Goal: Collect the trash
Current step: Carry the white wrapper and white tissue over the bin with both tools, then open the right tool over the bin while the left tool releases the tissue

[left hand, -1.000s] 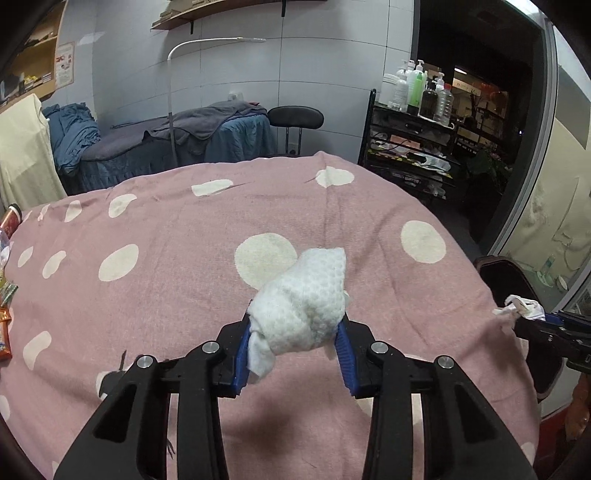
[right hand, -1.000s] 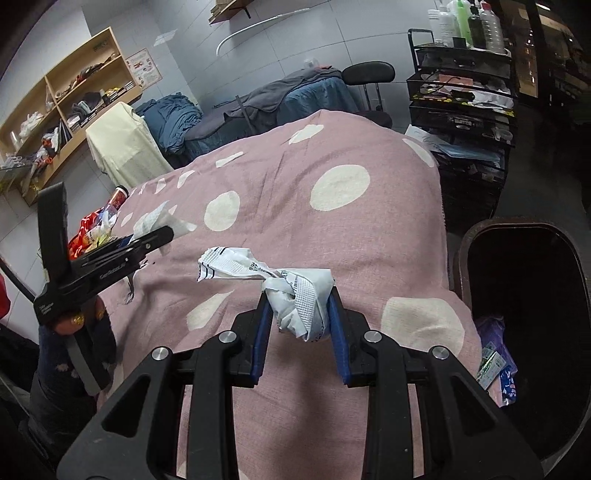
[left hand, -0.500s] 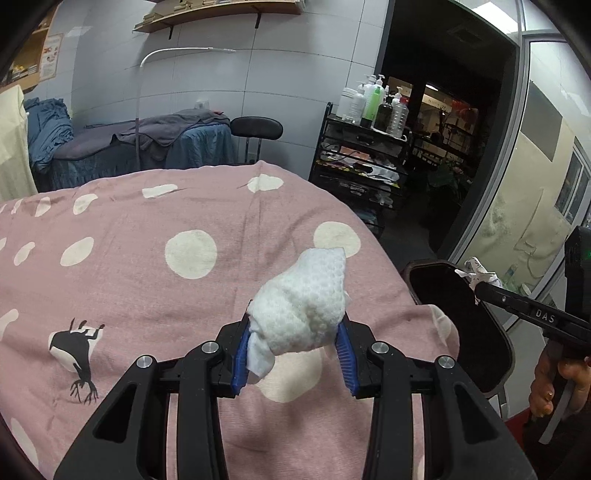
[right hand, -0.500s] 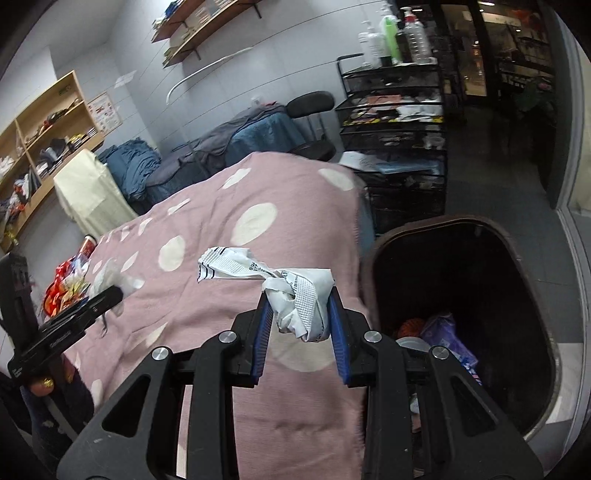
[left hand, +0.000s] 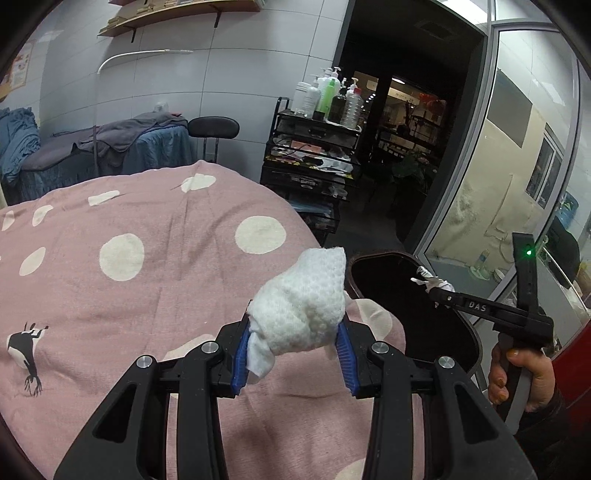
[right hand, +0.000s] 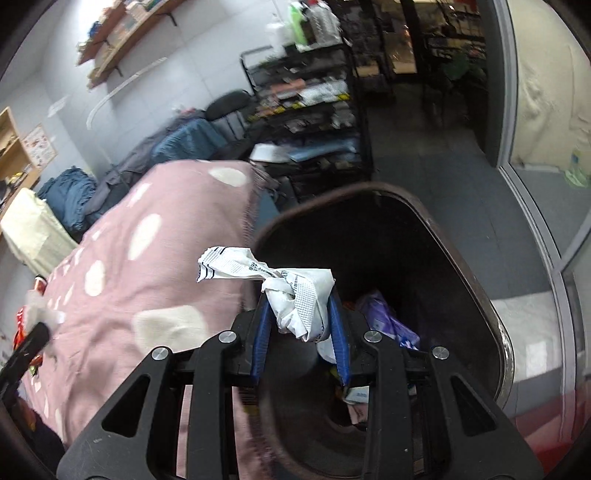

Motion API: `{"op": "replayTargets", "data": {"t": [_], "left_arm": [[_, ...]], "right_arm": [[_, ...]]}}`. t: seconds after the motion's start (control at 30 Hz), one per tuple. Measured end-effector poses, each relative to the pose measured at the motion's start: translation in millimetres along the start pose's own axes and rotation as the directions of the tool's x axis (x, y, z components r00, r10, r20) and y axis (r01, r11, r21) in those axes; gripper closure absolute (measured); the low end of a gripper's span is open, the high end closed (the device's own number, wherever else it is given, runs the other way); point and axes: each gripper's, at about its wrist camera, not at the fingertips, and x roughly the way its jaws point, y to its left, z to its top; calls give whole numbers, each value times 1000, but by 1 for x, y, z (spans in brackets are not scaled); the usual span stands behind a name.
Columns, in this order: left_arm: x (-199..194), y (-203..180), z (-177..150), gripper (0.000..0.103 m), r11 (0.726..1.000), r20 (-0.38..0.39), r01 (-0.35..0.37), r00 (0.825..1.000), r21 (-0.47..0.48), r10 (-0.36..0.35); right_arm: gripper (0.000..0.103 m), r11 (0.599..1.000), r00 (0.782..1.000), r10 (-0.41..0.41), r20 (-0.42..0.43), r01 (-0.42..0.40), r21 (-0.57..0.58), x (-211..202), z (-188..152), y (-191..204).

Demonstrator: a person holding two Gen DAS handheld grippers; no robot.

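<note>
Trash, two pieces, one per claw, both held up off the surface. Surface is a bed or padded top, cannot tell which, under a pink blanket (left hand: 155, 280) with cream polka dots and a small black animal print near its left edge; soft woven cloth, lightly creased. Room: grey tiled wall, wooden wall shelf (left hand: 177, 14), black wire rack (left hand: 314, 155) with pump bottles on top, black stool (left hand: 214, 129), a second bed piled with blue and grey cloth, glass door on the right, dark grey floor. Dark oval trash bin (right hand: 461, 258) stands just beside the blanket's edge, with purple and other wrappers at its bottom. Left claw (left hand: 293, 354) is clenched on a white tissue wad (left hand: 303, 306), bumpy embossed texture, lumpy and tapering to a point, sitting between the blue ribbed pads and sticking out ahead of them, over the blanket near the bin. Right claw (right hand: 299, 332) is clenched on a crumpled wrapper (right hand: 295, 291), white with black print, thin and creased, one twisted end poking out to the left; it hangs over the bin's open mouth. In the left wrist view a hand (left hand: 517, 376) grips the right claw's black handle, green light lit.
</note>
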Motion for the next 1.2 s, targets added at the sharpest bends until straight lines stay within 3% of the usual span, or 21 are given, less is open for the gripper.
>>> {"op": "replayTargets", "data": {"t": [0.17,0.27,0.33,0.5,0.8,0.97,1.2], "left_arm": [[6,-12,0,64,1000,-10,22,1000,19,-22],[10,-18,-1,64,999,-18,33,999,26,-33],[13,-20,-1,64,999,-24,42,999,28,-41],[18,-25,-2,64,998,-37,59,998,30,-58],[27,-51,5,64,991,-48,111,993,69,-108],[43,-71,14,64,983,-76,158,986,98,-151],[72,-100,20,64,971,-130,195,976,141,-177]], "right_arm": [[69,999,997,-41,-67,43,24,25,-6,-18],[60,997,993,-50,-103,55,47,36,-12,-25],[44,997,992,-56,-115,63,55,40,-17,-27],[33,997,993,-47,-106,53,50,39,-26,-30],[29,998,998,-55,31,53,44,5,-24,-28],[28,993,987,-92,133,81,90,-20,-12,-33],[25,981,964,-159,213,129,147,-46,0,-50]]}}
